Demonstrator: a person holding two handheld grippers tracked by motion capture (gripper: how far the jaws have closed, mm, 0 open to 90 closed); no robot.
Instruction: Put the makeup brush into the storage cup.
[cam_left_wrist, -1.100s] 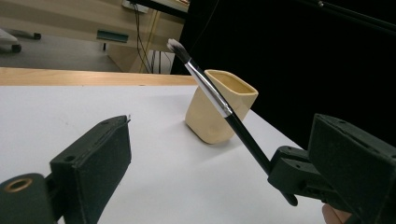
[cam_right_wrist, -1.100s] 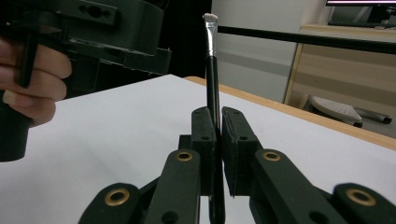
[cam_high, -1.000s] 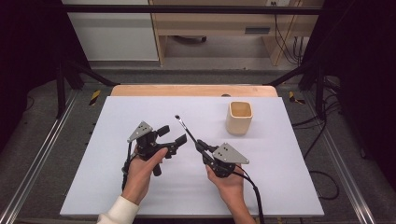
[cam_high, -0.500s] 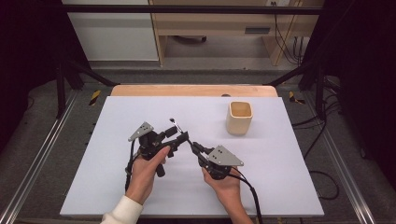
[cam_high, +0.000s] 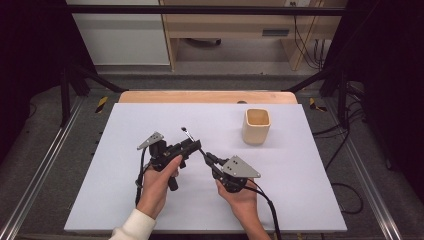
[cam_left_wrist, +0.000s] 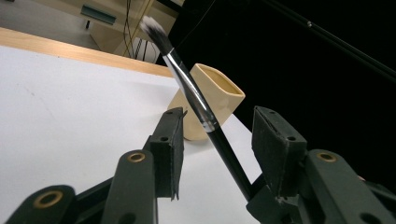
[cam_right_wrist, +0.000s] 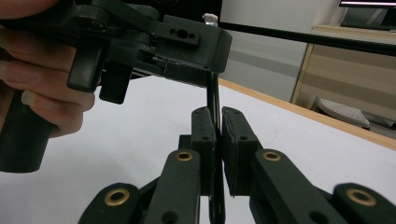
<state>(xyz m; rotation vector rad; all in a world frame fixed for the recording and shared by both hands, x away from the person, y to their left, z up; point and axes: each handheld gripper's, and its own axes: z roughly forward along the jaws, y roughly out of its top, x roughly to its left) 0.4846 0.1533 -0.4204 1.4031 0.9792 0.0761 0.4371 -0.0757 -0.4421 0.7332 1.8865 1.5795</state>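
Note:
A thin black makeup brush (cam_high: 186, 131) with a silver ferrule points up and away over the white table (cam_high: 300, 190). My right gripper (cam_high: 207, 156) is shut on its handle (cam_right_wrist: 213, 93), as the right gripper view shows up close. My left gripper (cam_high: 194, 146) straddles the brush higher up, and its jaws have just been closing. In the left gripper view the brush (cam_left_wrist: 196, 100) stands between the pads (cam_left_wrist: 170, 135) of my left gripper (cam_left_wrist: 219, 123), with a gap on each side. The left gripper's fingers (cam_right_wrist: 196, 44) hang just above the right jaws.
A tan, square-mouthed cup (cam_high: 257, 127) stands upright on the table to the back right; it also appears behind the brush in the left gripper view (cam_left_wrist: 229, 105). The table's wooden far edge (cam_high: 207, 96) lies beyond. Black frame bars flank the table.
The left gripper's jaws have narrowed around the brush. The brush has leaned slightly to the left, into the left gripper. Both hands have stayed in place.

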